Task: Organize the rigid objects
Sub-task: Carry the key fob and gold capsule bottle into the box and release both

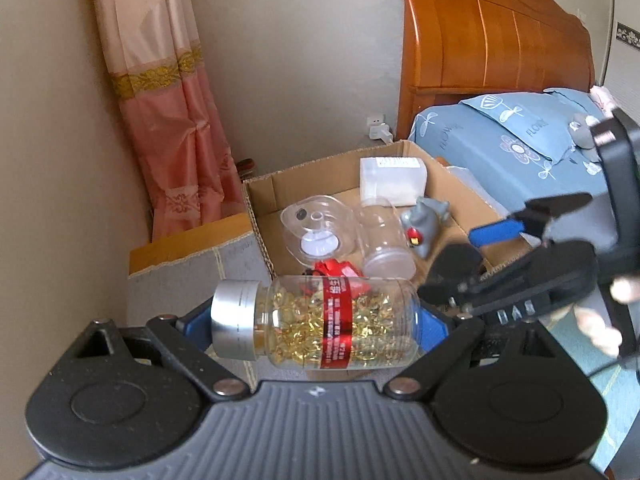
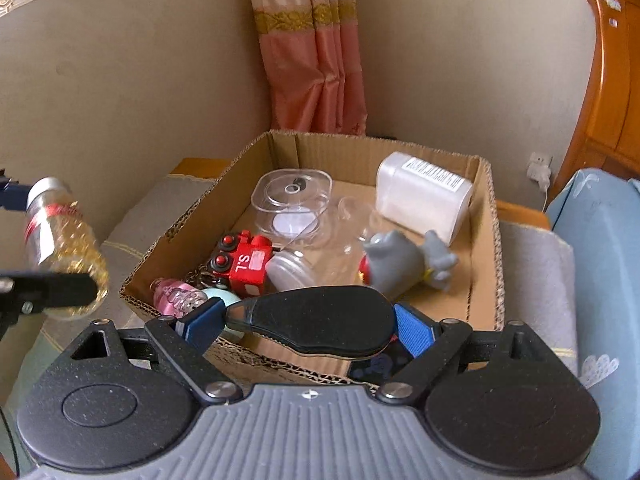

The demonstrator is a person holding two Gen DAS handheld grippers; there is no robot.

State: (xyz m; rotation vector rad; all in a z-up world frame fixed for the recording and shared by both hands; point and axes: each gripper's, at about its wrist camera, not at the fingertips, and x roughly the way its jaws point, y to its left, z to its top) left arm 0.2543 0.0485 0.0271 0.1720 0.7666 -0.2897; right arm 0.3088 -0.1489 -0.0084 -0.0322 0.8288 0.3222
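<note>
Left gripper [image 1: 316, 320] clamps a capsule bottle [image 1: 320, 320] sideways; right gripper [image 2: 308, 320] grips a black oval object [image 2: 320, 322]. Both hang above the cardboard box [image 2: 486, 216], toys at its seven o'clock corner.

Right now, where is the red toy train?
In the right wrist view, the red toy train lies in the cardboard box, at its near left, between the pink bottle and the clear jar.

We see the capsule bottle [image 1: 320, 322] horizontal at lower centre, silver cap left; the black oval object [image 2: 316, 326] lies crosswise, lower centre, above the cardboard box [image 2: 486, 240].
</note>
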